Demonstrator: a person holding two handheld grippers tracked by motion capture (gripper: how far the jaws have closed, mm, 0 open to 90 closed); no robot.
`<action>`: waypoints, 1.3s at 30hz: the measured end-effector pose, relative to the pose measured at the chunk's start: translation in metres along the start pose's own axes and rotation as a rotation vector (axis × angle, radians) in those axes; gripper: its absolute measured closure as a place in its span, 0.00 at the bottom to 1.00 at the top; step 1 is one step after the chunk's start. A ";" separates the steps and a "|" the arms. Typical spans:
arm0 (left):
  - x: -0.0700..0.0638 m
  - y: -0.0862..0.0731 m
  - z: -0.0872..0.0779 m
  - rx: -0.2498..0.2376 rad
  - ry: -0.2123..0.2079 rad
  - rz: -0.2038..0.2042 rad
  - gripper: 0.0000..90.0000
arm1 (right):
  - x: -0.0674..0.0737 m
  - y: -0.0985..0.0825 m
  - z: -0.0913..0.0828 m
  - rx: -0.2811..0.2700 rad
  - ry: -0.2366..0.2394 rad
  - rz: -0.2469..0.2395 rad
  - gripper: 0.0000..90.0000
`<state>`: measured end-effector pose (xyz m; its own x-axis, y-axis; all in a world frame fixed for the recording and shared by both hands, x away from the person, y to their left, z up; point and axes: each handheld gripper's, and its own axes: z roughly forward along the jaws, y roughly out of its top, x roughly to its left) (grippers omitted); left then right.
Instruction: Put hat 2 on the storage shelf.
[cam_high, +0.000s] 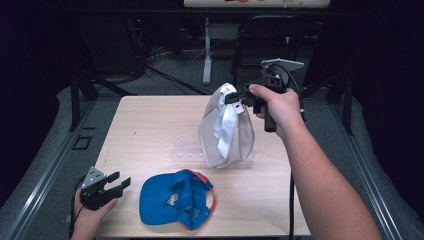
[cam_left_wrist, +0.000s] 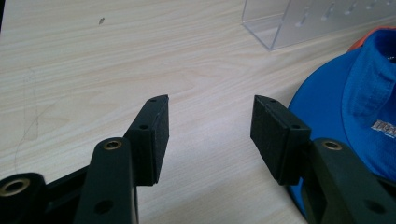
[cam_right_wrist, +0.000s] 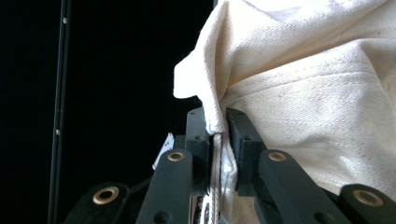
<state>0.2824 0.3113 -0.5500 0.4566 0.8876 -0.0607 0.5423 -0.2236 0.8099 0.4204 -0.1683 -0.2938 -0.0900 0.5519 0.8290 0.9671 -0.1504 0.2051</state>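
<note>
Your right gripper (cam_high: 235, 96) is clamped on the top edge of the cream cap (cam_high: 226, 131), jaws pressed together on a fold of its cloth. In the right gripper view the cream fabric (cam_right_wrist: 308, 84) is pinched between the two black pads and a seam runs down through the gap. The cap hangs from that grip above the far middle of the table (cam_high: 150, 125), its lower edge down at the clear acrylic stand (cam_high: 187, 154) (whether it touches the stand, you cannot tell from above). Your right hand (cam_high: 280, 107) holds the gripper level, pointing left, the cable trailing down past your forearm.

Your left gripper (cam_high: 112, 182) sits at the near left corner of the table, jaws apart and nothing between them. The left gripper view shows bare wood between the two pads (cam_left_wrist: 154, 135), which stand well apart.

The blue cap (cam_high: 175, 199) lies flat on the near edge of the table, just beside the left gripper's open jaws, orange trim at its far rim. In the left gripper view its blue brim (cam_left_wrist: 327, 112) lies beside the right-hand pad, and the corner of the stand (cam_left_wrist: 299, 23) sits beyond it.
</note>
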 end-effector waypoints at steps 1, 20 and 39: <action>-0.001 0.001 0.000 -0.006 -0.001 0.004 0.53 | 0.000 0.000 0.000 0.000 0.000 0.000 0.89; -0.100 0.100 0.015 -0.130 -0.163 0.322 0.47 | 0.009 0.022 0.031 -0.069 0.002 0.042 0.89; -0.178 0.135 0.079 -0.092 -0.161 0.402 0.46 | 0.017 0.022 0.051 -0.066 0.024 0.039 0.89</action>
<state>0.3304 0.0916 -0.4764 0.7266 0.6617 0.1850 0.2377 -0.4947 0.8359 0.4526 -0.1200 -0.3015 -0.0594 0.5246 0.8493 0.9523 -0.2252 0.2057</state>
